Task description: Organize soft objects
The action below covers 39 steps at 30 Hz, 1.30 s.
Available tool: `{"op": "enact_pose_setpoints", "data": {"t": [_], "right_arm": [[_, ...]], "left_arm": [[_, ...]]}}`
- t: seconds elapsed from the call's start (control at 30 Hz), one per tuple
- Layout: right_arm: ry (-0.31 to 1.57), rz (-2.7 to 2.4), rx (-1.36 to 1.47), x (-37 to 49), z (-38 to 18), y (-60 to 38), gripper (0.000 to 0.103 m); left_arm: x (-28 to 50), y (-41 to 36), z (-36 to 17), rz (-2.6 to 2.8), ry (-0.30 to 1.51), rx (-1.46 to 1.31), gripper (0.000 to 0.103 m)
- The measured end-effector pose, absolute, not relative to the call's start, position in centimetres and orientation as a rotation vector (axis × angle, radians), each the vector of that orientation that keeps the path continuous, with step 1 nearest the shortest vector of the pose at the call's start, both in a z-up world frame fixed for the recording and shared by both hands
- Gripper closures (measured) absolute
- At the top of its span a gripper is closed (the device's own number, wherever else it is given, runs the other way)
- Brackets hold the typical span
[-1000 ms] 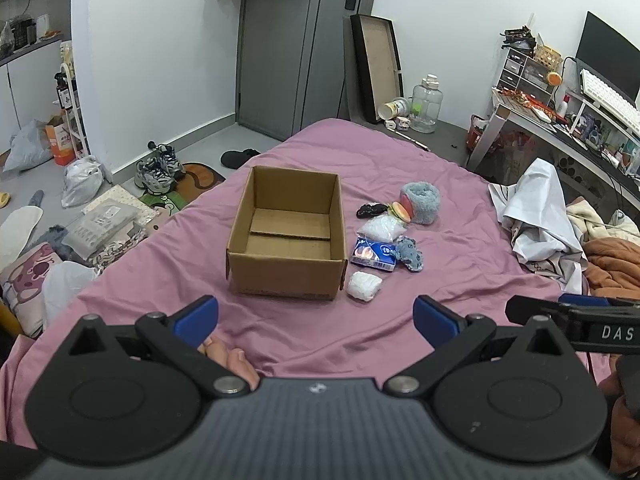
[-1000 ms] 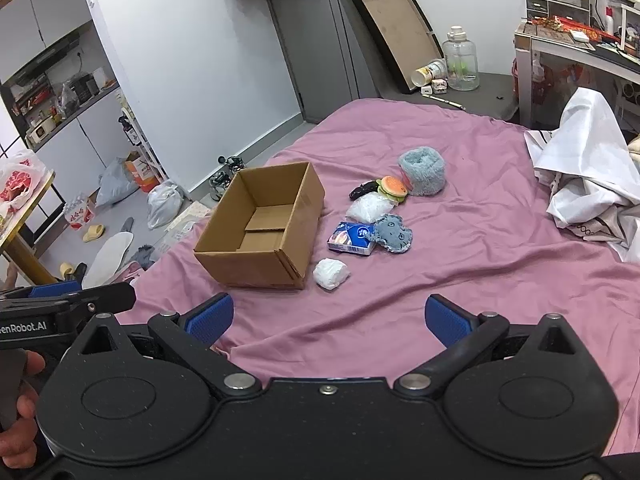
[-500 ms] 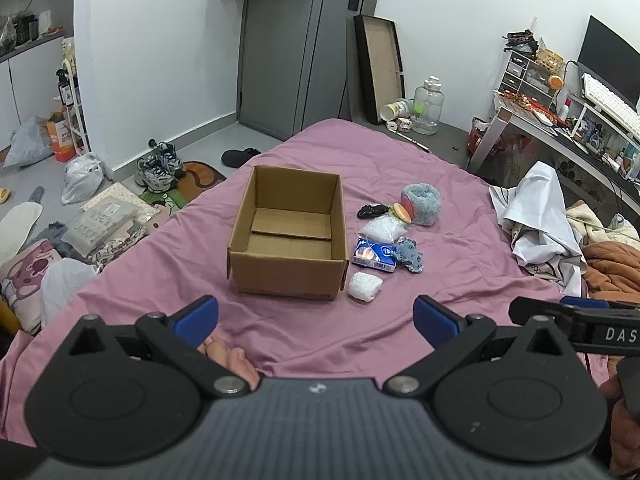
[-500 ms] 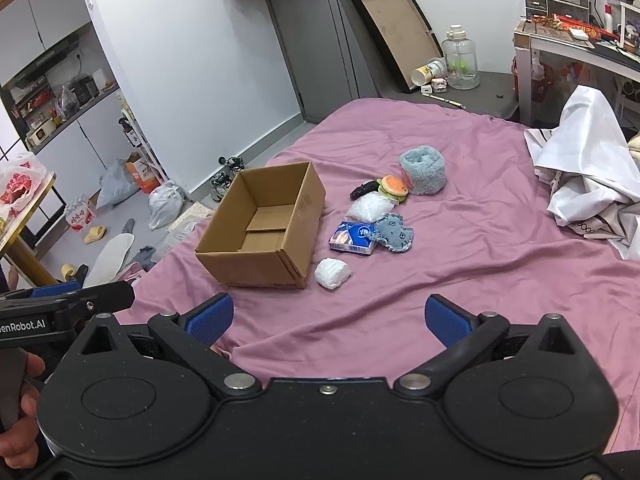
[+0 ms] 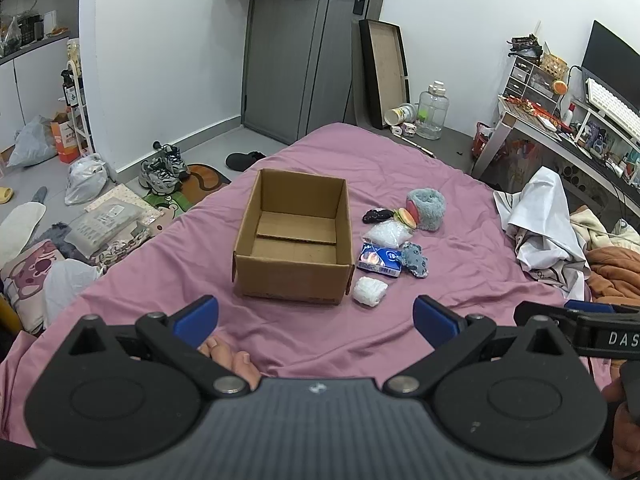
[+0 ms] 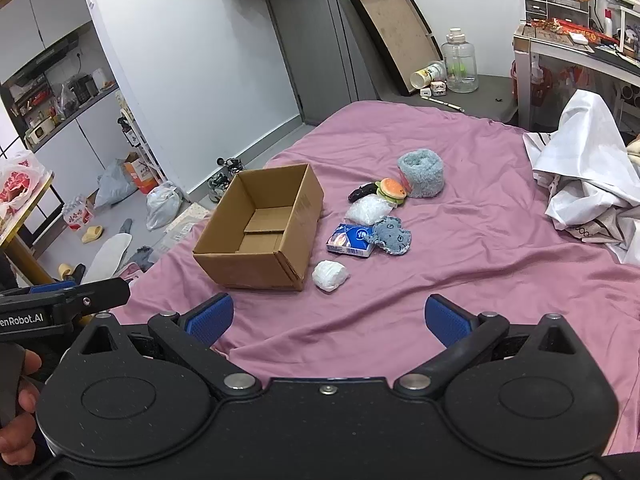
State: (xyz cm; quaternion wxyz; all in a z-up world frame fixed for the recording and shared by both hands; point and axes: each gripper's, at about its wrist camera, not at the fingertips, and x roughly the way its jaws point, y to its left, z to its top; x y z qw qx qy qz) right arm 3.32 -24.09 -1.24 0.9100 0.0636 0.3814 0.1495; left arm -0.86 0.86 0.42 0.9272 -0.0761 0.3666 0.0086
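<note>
An open, empty cardboard box (image 5: 294, 236) (image 6: 260, 232) stands on the purple bed. Right of it lie soft items: a white wad (image 5: 370, 291) (image 6: 330, 275), a blue tissue pack (image 5: 379, 259) (image 6: 350, 239), a denim plush (image 5: 414, 259) (image 6: 393, 235), a clear bag of white filling (image 5: 387, 233) (image 6: 364, 211), a burger plush (image 5: 406, 216) (image 6: 393, 190), a fuzzy teal roll (image 5: 428, 209) (image 6: 421, 174) and a small black item (image 5: 377, 215) (image 6: 360, 192). My left gripper (image 5: 316, 316) and right gripper (image 6: 328, 320) are both open and empty, held well short of the box.
A white cloth (image 5: 540, 220) (image 6: 588, 176) and an orange blanket (image 5: 616, 268) lie at the bed's right side. A desk (image 6: 576, 48) stands beyond. Shoes (image 5: 164, 168), bags and clutter cover the floor left of the bed.
Both views have shifted only slightly; the grippers stay open and nothing on the bed has moved.
</note>
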Motion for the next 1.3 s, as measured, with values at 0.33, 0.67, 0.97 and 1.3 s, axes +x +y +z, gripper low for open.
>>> {"op": "enact_pose_setpoints", "data": {"t": [0.33, 0.67, 0.97, 1.3], "right_arm": [[0.791, 0.299, 0.124, 3.4, -1.5, -23.9, 0.000], [0.798, 0.293, 0.134, 3.7, -1.8, -24.4, 0.000], [0.775, 0.291, 0.183, 5.3, -3.0, -26.4, 0.000], [0.767, 0.294, 0.237, 9.1, -4.9, -28.5, 0.010]], "left_arm": [[-0.8, 1.1, 0.4, 0.016, 0.748, -0.165, 0.000], [-0.1, 0.7, 0.2, 0.020, 0.760, -0.165, 0.001], [2.6, -2.1, -1.2, -0.011, 0.771, -0.158, 0.002], [6.4, -5.2, -3.4, -0.037, 0.798, -0.197, 0.014]]}}
